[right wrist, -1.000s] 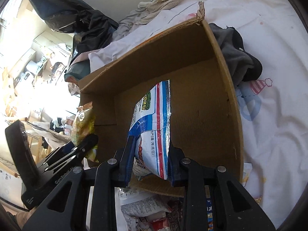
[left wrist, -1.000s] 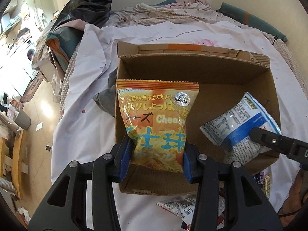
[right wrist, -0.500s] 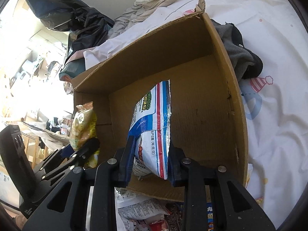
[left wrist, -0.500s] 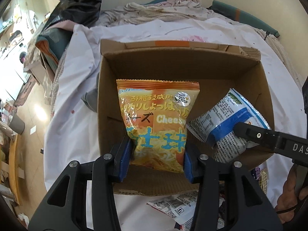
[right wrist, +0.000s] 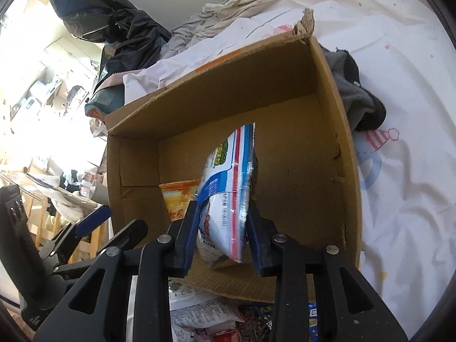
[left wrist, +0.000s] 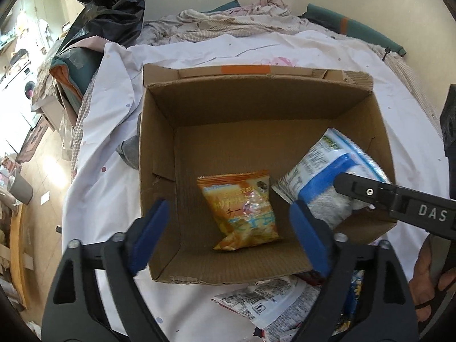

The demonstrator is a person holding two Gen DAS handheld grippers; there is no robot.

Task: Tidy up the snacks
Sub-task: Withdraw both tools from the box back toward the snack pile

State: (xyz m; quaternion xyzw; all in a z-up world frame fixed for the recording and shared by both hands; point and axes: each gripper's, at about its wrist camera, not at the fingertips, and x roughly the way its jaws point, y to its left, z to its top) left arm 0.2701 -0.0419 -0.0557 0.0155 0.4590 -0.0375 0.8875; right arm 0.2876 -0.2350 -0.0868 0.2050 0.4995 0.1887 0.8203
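Orange snack bag released (boxed)

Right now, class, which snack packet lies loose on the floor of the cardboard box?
The orange cheese-snack packet, flat on the box floor; the blue-and-white packet is between the right gripper pads.

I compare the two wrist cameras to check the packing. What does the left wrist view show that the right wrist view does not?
Only the left wrist view shows the whole orange cheese snack bag lying flat on the box floor, and the left gripper opening wide, with nothing between its pads.

Only the right wrist view shows the right gripper opening, with the blue and white snack bag between its pads, and dark clothing beside the box.

Both show the cardboard box and loose snack packets before it.
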